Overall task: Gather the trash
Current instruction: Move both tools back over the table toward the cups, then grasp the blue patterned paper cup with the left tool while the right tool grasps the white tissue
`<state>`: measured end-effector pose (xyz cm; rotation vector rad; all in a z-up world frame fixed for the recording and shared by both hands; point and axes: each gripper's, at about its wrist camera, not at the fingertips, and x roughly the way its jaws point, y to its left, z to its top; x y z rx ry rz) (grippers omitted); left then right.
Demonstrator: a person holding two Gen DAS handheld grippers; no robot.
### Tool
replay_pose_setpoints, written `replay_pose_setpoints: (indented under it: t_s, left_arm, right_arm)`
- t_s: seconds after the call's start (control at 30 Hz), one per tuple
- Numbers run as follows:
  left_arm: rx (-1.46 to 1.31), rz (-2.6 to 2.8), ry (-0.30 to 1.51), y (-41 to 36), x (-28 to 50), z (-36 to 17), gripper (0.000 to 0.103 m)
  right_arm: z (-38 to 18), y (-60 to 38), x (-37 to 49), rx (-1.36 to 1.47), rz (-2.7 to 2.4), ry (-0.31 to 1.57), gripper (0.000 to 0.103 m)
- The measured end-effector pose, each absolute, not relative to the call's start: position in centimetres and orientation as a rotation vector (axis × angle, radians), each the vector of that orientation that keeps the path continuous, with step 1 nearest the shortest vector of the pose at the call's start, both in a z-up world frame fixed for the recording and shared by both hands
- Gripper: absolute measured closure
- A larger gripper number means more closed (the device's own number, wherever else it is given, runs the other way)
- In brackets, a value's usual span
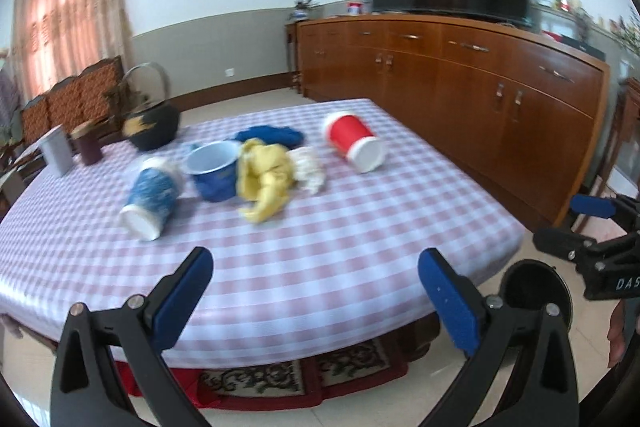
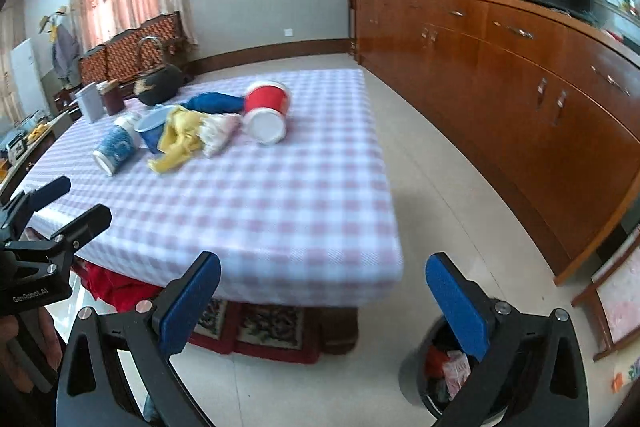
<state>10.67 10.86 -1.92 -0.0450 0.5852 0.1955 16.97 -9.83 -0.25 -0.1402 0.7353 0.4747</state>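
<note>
Centrally, a table (image 1: 360,227) in a pink checked cloth carries the trash toward its far edge: a red cup (image 1: 353,141) on its side nearest the right edge, crumpled yellow paper (image 1: 266,179) beside two blue cups (image 1: 212,169). Left gripper (image 1: 316,283) and right gripper (image 2: 324,287) hover off the near edge, both spread wide, empty.

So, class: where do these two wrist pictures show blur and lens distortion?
Left wrist view: the cups and yellow cloth are smeared, and the sideboard top bows. Right wrist view: the red cup is soft, and the trash bin blurs at the curved edge.
</note>
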Motion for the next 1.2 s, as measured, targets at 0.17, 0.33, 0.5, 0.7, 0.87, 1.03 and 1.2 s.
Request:
replay_pose_setpoints:
  t_s: [0.17,0.33,0.5,0.7,0.87,1.03,1.2]
  left_arm:
    - [-0.090,0.267,0.600,15.1,10.2,-2.4,0.000]
    - [-0.098,0.337,0.613,18.9,10.2,-3.0,0.001]
    - [-0.121,0.385,0.619,22.7,10.9,-3.5,0.007]
    - [-0.137,0.428,0.652,26.3,13.0,-4.5,0.011]
    - [-0.146,0.432,0.670,28.2,14.9,-5.3,0.012]
    - [-0.168,0.434,0.678,29.8,16.5,-5.7,0.015]
    - [-0.160,0.434,0.702,30.1,18.1,-6.3,0.015]
  right_arm:
    - [0.5,-6.4,17.2,-0.165,0.514,0.716,0.000]
    - [1.0,-2.6,17.8,-0.181,0.554,0.695,0.011]
    - [0.8,0.6,19.1,-0.195,0.580,0.708,0.025]
    - [-0.4,4.0,21.9,-0.202,0.596,0.750,0.045]
    - [-1.7,7.0,24.9,-0.211,0.606,0.782,0.051]
    - [-2.6,9.3,27.7,-0.212,0.607,0.811,0.057]
    - [-3.6,11.0,29.8,-0.217,0.599,0.838,0.058]
